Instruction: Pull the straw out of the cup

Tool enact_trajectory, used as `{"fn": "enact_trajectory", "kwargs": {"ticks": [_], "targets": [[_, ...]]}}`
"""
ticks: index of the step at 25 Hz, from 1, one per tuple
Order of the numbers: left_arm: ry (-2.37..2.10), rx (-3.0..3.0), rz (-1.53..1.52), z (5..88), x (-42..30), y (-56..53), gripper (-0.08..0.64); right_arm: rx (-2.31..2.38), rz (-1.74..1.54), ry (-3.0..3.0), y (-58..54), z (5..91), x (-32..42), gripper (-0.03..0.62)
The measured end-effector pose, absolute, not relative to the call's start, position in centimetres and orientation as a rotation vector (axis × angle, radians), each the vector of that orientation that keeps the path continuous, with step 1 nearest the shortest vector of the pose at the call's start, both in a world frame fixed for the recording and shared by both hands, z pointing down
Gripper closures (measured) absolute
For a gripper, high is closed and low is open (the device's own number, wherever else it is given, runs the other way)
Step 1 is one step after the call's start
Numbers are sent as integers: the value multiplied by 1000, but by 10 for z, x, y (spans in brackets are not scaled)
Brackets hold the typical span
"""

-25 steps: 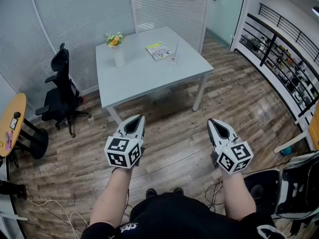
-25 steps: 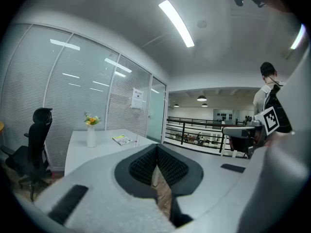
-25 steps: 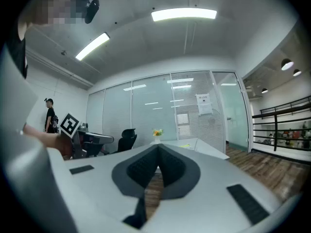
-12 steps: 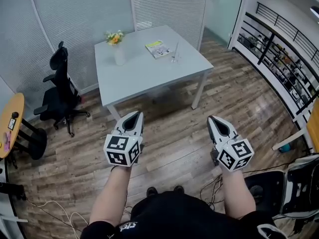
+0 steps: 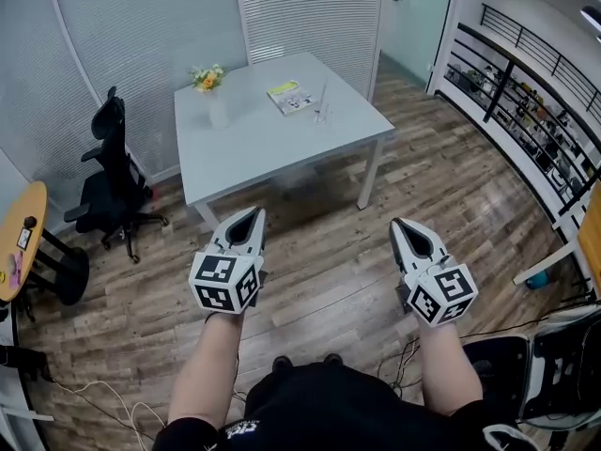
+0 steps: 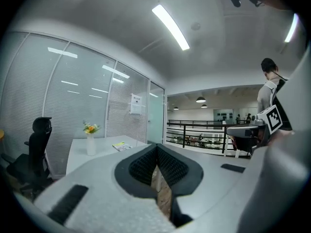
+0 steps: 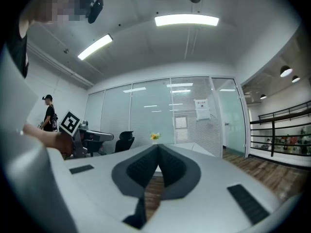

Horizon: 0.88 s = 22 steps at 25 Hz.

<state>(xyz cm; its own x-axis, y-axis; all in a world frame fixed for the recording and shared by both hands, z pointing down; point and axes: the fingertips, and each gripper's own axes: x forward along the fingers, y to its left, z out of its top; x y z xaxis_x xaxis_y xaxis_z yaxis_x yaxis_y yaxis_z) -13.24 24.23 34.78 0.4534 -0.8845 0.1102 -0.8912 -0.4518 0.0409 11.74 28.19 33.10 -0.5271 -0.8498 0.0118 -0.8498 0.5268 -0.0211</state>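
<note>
A clear cup [image 5: 322,113] with a thin white straw [image 5: 324,95] standing in it sits on the far right part of the grey table [image 5: 263,144]. The cup is small and far off in the head view. My left gripper [image 5: 254,215] and right gripper [image 5: 398,226] are held out side by side over the wooden floor, well short of the table. Both are shut, with nothing between the pads. In the left gripper view the shut left gripper [image 6: 156,147] points toward the table [image 6: 99,149], and I cannot make out the cup there. The right gripper [image 7: 158,147] also points level toward it.
A white vase of flowers [image 5: 213,99] and a booklet [image 5: 289,97] share the table. A black office chair [image 5: 108,181] stands left of it, with a round wooden table [image 5: 23,238] further left. A black railing [image 5: 526,92] runs along the right. Another chair [image 5: 554,365] and floor cables [image 5: 103,397] lie nearby.
Both grippers have risen slightly and stay shut. The head view has shifted a little, so the table sits slightly higher and further left in the picture.
</note>
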Motion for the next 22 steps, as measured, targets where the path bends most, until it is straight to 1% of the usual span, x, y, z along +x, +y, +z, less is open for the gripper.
{"fn": "enact_trajectory", "kwargs": {"ticks": [6,13,22], "targets": [[-1604,2586,103,358,-108,259,552,-1500,-111,2744,287,341,146,586],[-1490,2632,97,358,-80,264,552,-1476,-161,2755,282,351,155,586],[-1470,2635,78,364,-87,222,554,-1469,-173,2774,245,361,141,586]]}}
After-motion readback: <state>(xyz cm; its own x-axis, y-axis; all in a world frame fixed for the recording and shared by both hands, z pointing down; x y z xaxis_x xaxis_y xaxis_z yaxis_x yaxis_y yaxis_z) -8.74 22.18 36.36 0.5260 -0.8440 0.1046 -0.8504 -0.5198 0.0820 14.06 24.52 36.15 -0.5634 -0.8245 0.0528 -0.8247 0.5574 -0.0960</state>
